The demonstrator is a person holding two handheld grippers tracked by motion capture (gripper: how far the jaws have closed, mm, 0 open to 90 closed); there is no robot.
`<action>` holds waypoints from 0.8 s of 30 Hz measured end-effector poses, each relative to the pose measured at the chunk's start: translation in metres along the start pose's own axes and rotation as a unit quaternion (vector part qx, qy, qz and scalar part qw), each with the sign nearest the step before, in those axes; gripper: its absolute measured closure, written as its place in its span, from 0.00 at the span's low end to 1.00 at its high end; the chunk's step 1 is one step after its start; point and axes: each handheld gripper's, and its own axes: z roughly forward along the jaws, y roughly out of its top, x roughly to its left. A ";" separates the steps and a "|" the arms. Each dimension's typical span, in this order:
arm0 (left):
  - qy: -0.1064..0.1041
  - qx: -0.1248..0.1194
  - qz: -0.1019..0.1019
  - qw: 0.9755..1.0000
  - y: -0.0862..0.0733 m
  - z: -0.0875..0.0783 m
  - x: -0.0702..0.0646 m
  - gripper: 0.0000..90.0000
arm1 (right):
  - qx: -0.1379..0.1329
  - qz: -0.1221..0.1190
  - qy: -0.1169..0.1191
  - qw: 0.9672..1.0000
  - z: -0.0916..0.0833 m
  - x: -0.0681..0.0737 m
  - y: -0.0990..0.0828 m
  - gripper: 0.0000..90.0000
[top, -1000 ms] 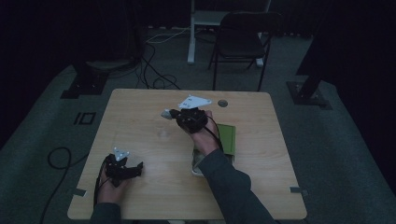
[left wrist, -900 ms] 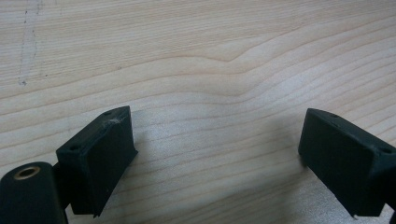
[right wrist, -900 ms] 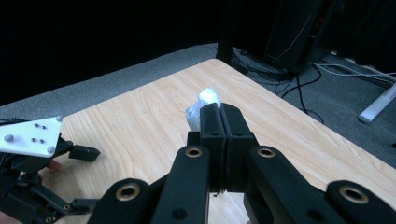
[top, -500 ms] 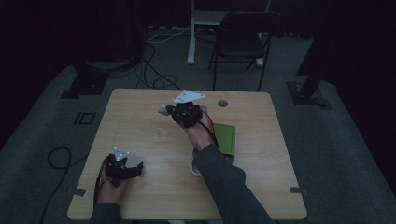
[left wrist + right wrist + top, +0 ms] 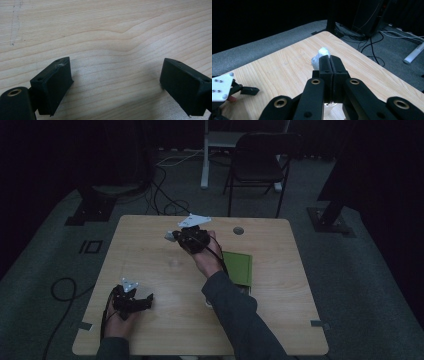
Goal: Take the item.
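Pale wood-grain table (image 5: 165, 285) in a dark room, grey carpet, cables, black chair (image 5: 260, 160) behind. Your left gripper (image 5: 115, 77) hovered low, matte black jaws spread wide, bare wood between them. Your right gripper (image 5: 330, 65) was clamped tight on a crumpled white wad (image 5: 319, 57), poking past the jaw tips. A flat green book (image 5: 239, 267) lay beside that wrist.

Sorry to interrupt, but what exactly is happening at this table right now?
A person sits at a wooden table with a gripper in each hand. The right gripper is shut on a small crumpled white thing, perhaps tissue or wrap, held above the middle of the far half. The left gripper rests open over bare wood near the front left corner. A green book lies to the right of the right forearm.
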 end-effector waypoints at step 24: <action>0.000 0.000 0.000 1.000 0.000 0.000 0.000 0.13 | 0.041 -0.005 -0.023 0.999 0.038 -0.002 -0.003 0.99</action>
